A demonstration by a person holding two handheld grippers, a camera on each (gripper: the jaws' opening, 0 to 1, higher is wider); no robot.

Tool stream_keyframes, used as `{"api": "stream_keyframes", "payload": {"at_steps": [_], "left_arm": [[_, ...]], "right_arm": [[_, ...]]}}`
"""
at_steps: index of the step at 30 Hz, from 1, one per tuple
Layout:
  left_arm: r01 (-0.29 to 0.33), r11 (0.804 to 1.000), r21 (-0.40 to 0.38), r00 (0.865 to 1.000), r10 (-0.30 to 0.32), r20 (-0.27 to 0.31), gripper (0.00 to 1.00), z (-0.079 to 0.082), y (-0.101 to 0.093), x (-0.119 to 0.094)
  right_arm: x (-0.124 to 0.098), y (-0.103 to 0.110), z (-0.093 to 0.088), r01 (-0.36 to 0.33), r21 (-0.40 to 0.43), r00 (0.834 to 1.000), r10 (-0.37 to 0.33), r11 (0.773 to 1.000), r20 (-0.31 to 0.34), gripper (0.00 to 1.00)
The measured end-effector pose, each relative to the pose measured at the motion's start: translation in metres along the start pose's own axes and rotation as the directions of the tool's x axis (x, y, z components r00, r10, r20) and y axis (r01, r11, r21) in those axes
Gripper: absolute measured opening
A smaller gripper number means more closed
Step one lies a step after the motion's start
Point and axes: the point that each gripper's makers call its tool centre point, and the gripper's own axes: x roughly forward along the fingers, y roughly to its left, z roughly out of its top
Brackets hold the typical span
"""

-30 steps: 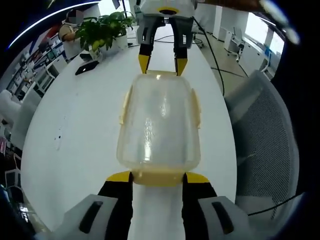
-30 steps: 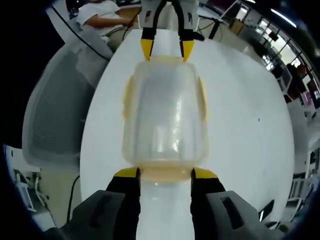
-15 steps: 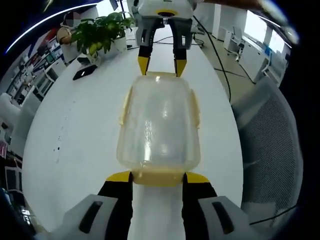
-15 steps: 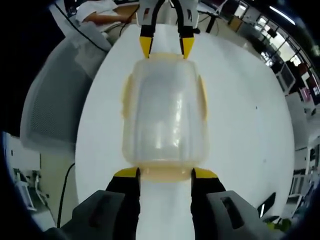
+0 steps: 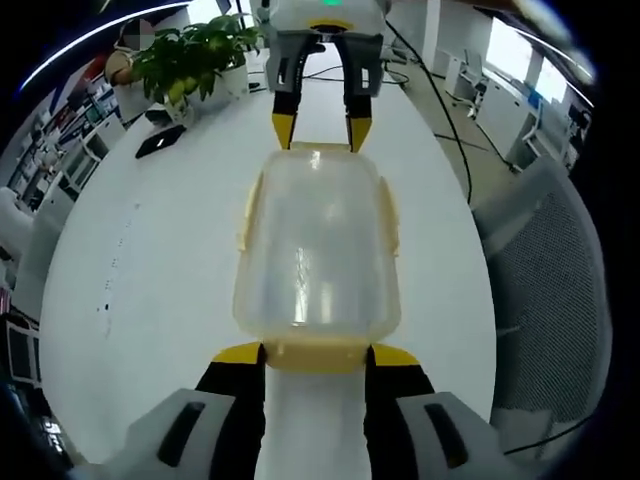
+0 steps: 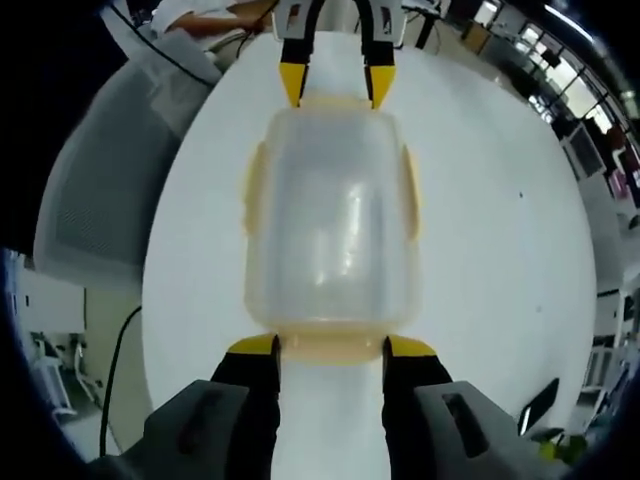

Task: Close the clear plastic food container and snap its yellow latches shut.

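A clear plastic food container [image 5: 318, 245] with its lid on hangs lengthwise between my two grippers over the white table [image 5: 130, 270]. My left gripper [image 5: 317, 352] is shut on the yellow end latch nearest it. At the far end, my right gripper [image 5: 322, 135] grips the opposite latch. In the right gripper view the same container [image 6: 330, 215] runs from my right gripper [image 6: 331, 345] up to the left gripper [image 6: 335, 90]. Yellow side latches [image 5: 248, 210] [image 6: 410, 190] lie along the long sides.
A potted plant [image 5: 190, 55] and a black phone [image 5: 160, 140] sit at the table's far left. Cables [image 5: 440, 110] trail past the right edge. A grey mesh chair [image 5: 545, 260] [image 6: 90, 200] stands beside the table [image 6: 490, 230]. A person [image 6: 200, 12] sits beyond it.
The room behind has slid in both views, so both hands have moved together. The container stays in the same place between both pairs of jaws, and the hold is unchanged.
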Motion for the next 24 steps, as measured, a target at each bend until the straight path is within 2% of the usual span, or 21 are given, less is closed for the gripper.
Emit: {"api": "stream_keyframes", "payload": {"at_steps": [11,24], "left_arm": [[0.02,1.0,-0.006,1.0,-0.02,-0.021,0.32,0.0,0.002,0.013],[0.03,0.999,-0.01,0.999,-0.031,-0.034,0.33,-0.006,0.002,0.021]], "right_arm": [[0.011,0.0,-0.01,-0.024,0.007,0.999,0.024,1.0,-0.035,0.36],[0.015,-0.001,-0.012,-0.028,0.011,0.998,0.028,1.0,-0.049,0.37]]}}
